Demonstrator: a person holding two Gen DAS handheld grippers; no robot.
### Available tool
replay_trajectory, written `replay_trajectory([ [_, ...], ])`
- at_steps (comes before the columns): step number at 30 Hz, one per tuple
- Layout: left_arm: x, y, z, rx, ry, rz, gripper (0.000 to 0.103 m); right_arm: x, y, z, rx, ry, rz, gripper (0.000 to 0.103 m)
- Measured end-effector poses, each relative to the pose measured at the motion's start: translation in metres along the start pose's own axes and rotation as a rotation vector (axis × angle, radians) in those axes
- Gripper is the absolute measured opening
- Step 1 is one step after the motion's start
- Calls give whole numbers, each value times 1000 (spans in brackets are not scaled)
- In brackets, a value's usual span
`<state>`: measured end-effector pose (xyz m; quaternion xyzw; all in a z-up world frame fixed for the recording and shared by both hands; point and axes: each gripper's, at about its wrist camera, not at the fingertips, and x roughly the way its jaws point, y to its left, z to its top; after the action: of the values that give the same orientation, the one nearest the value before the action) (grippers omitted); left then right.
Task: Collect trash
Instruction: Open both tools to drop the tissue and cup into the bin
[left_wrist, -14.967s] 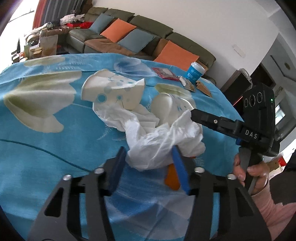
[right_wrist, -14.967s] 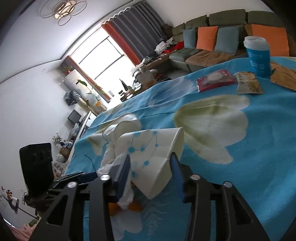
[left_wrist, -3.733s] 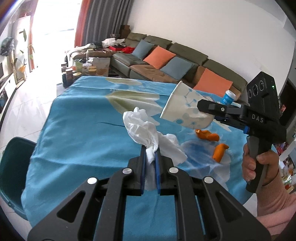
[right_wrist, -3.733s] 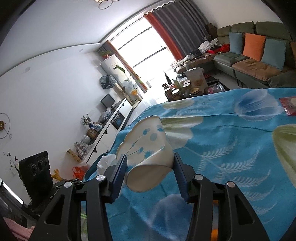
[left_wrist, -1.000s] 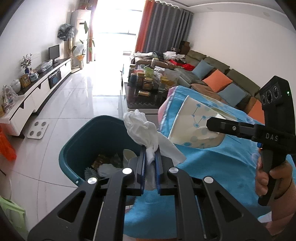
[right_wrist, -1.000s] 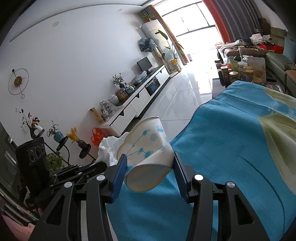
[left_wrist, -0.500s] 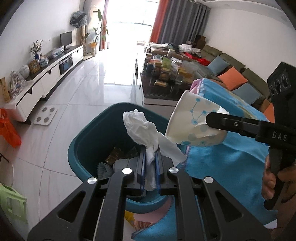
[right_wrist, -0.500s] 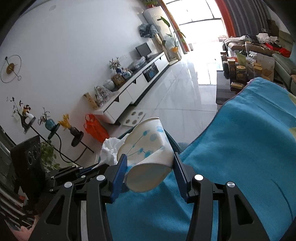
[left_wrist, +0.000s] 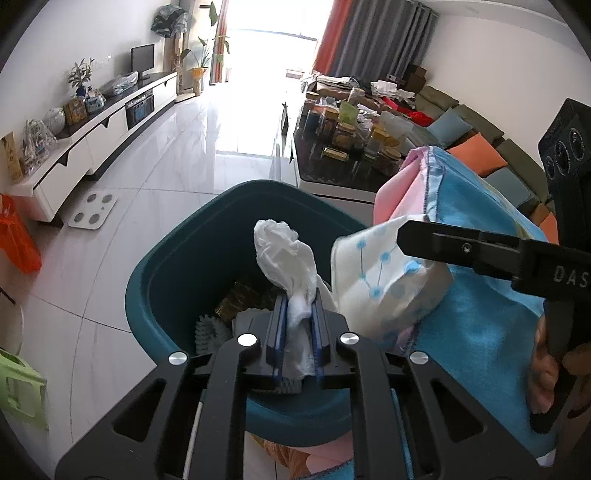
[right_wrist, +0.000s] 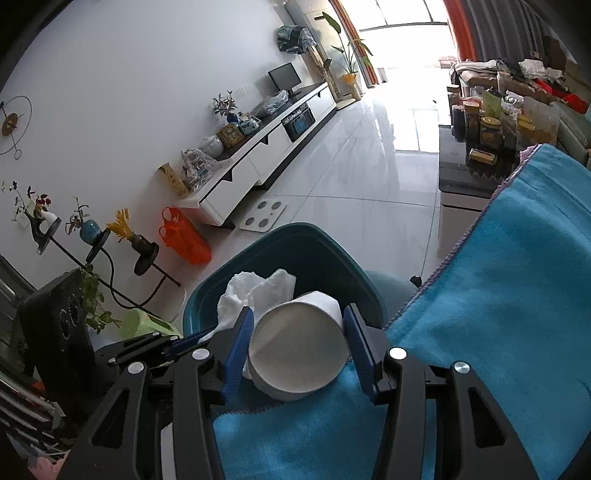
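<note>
On a white tiled floor beside the blue-clothed bench (left_wrist: 480, 332), a teal bin (left_wrist: 166, 280) sits below the left hand-held gripper (left_wrist: 298, 317), jaws just easing around white tissue (left_wrist: 284, 258), while at its 3 o'clock the right hand-held gripper (right_wrist: 299, 332) clasps a paper cup (right_wrist: 299, 354).

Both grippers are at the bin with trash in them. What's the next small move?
Probably open the left gripper fully: its jaws have just been opening, the tissue is still between them and already hangs over the open bin. The right gripper, holding the paper cup, sits nearer the rim.
</note>
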<state>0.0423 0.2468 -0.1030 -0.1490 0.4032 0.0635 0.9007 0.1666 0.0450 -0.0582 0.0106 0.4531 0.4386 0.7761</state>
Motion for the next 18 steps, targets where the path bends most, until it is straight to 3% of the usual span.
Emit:
replay_trajectory([
  [3,4,4,0,-32,-4,8,44,0,-1,2,8,-4,11,57],
  [7,4,6,0,-55,-13,17,47,-6,-4,1,15,-9,22,57],
  [13,-23,-6,0,-24,-90,29,53,-40,-11,-6,8,-58,41,57],
  [18,-48,-41,-6,74,-153,-50,60,-98,-29,-29,-7,-130,24,57],
])
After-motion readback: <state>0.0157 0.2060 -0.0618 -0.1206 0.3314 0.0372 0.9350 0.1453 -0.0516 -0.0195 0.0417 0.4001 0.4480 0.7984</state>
